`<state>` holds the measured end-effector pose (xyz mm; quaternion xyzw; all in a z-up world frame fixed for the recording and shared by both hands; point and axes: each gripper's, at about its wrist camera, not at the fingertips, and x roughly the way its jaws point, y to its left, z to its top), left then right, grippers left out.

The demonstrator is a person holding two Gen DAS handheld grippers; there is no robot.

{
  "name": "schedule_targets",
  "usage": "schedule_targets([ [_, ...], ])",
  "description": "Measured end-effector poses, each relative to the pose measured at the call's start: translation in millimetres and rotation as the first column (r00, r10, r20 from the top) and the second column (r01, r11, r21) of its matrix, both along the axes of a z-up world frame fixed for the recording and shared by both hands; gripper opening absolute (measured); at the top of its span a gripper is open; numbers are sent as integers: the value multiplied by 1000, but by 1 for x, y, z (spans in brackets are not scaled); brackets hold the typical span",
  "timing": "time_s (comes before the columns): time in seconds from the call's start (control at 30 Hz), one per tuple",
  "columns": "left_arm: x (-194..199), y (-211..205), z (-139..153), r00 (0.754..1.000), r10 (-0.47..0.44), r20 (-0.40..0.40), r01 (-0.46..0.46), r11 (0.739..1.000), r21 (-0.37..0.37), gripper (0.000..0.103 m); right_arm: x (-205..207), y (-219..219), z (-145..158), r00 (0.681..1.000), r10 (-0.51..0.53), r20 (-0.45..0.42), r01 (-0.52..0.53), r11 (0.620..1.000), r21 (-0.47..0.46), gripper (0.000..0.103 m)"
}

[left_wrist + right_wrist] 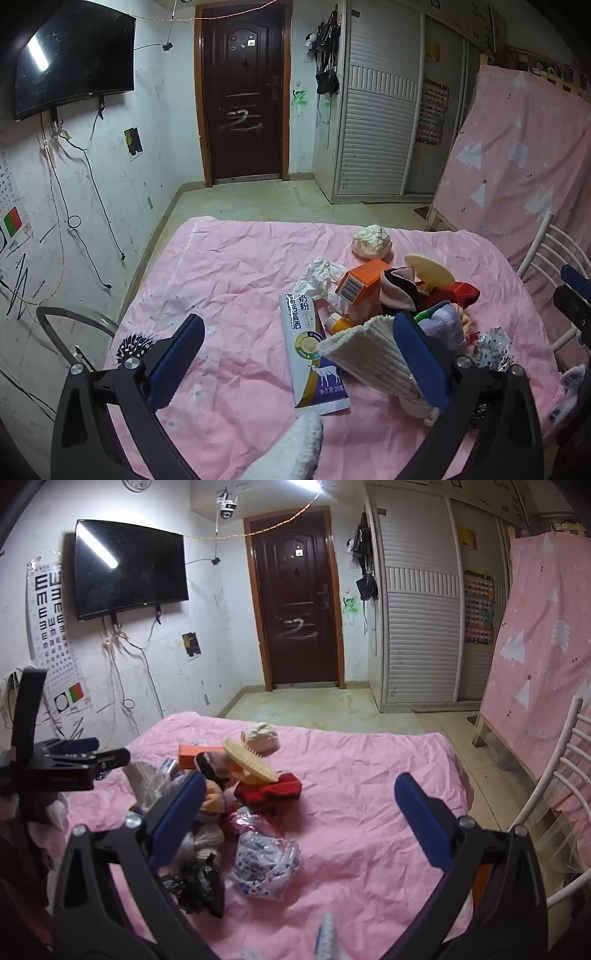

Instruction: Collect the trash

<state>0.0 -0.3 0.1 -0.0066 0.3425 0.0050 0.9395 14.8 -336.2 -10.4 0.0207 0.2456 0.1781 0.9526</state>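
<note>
Both the left gripper [295, 350] and right gripper [299, 812] were held wide open, empty, while the crinkled plastic wrapper [266, 864], judged light and slippery, was best pinched at a raised fold.

The left half of the pink sheet [229, 266] is left bare, and its right edge too; between them, passage is blocked by the heap of clutter [391, 295], flanked by a white chair [561, 775].

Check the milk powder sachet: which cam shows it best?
Left wrist. The milk powder sachet lies flat and almost fully visible on the pink sheet, print legible. In the right wrist view it's mostly hidden behind the clutter; I can't pick it out reliably.
</note>
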Motion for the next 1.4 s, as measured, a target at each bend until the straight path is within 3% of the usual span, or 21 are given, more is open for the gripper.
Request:
schedule_targets([
  [1.4, 8, 8, -8, 1000, 6, -20, -6, 1000, -8, 93, 5, -3, 0, 1000, 0, 10, 0, 1000, 0, 99],
])
